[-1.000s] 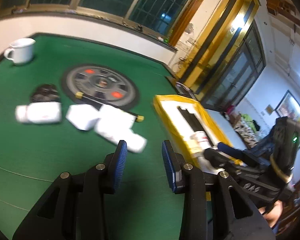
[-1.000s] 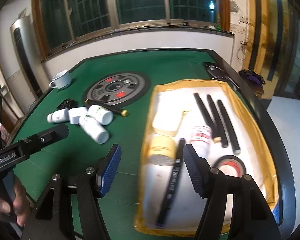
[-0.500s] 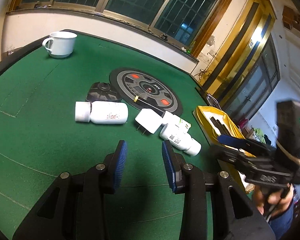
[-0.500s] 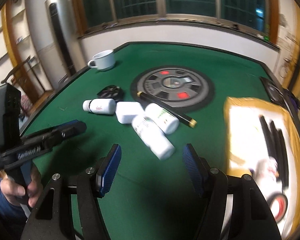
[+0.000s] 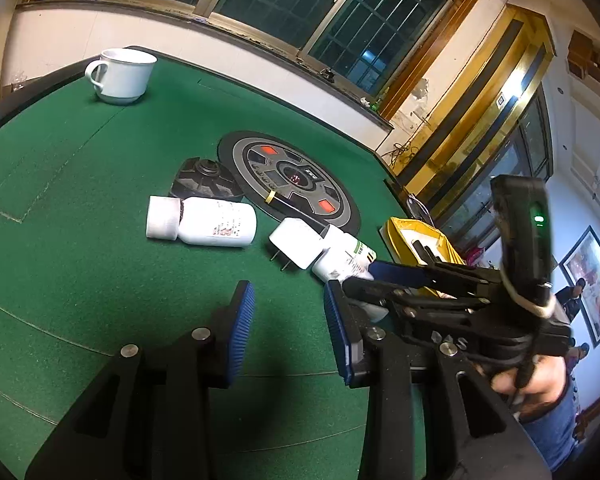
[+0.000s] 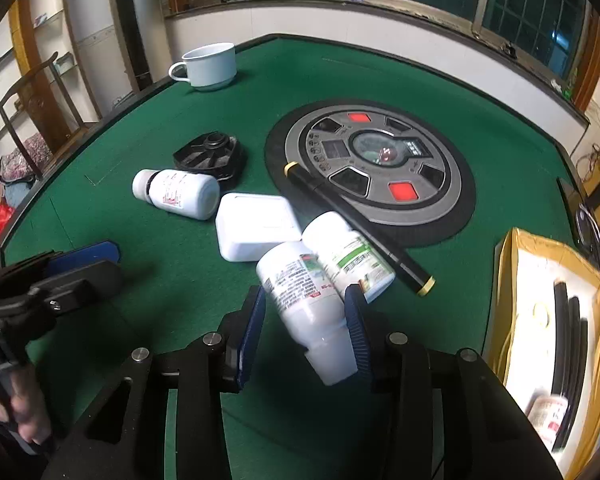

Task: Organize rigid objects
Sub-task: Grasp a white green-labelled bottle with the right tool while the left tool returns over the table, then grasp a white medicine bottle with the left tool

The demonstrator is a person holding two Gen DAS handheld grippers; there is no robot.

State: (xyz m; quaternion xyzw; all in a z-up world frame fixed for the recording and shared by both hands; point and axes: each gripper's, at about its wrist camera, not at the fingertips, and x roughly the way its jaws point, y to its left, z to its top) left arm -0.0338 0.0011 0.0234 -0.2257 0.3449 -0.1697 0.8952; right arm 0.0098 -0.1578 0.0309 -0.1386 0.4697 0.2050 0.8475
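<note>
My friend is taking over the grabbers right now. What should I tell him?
Right gripper: fingers closing around a white pill bottle; the right pad is on it, the left not quite yet.
Left gripper: partly open, holding nothing, above the green table.
Still loose on the table: a second bottle with a green label, a third bottle, a white plug adapter, a black pen with gold ends, a black disc and a mug.
Done: black sticks and a bottle already lie in the yellow tray.
Left: finish the grip, carry the bottle to the tray, then the rest.
</note>
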